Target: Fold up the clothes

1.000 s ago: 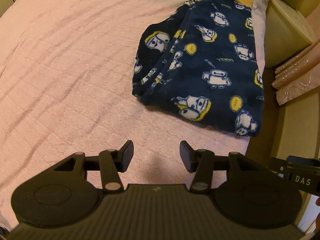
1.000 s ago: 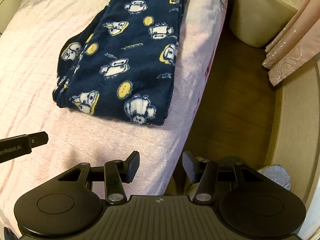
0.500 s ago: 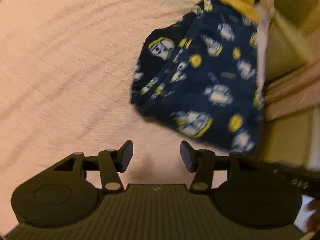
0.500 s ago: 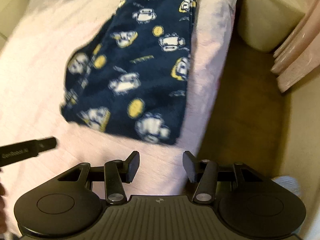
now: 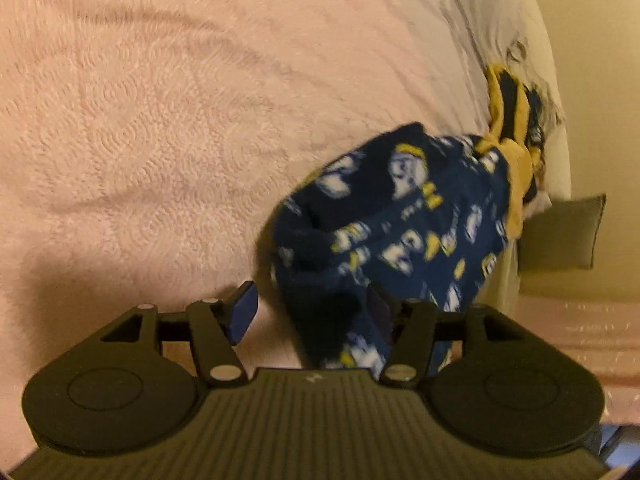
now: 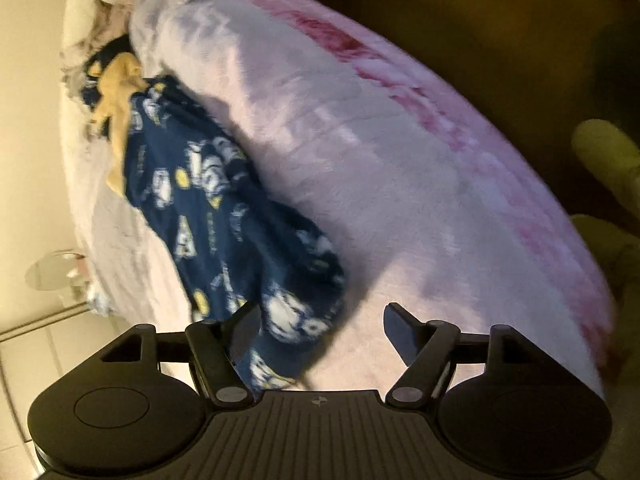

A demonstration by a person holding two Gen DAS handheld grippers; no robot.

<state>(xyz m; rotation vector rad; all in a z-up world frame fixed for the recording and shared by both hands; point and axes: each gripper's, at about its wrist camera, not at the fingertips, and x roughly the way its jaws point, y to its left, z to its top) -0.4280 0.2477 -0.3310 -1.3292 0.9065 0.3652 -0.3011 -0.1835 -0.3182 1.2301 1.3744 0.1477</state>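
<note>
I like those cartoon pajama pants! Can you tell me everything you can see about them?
The pajama pants are fuzzy dark-blue fleece printed with white-and-yellow cartoon figures, with a mustard-yellow waistband at the far end. They lie folded lengthwise on the pink bedspread, near its edge. The near end reaches in between the open fingers of both the left gripper and the right gripper. Whether any finger touches the cloth is too blurry to tell.
</note>
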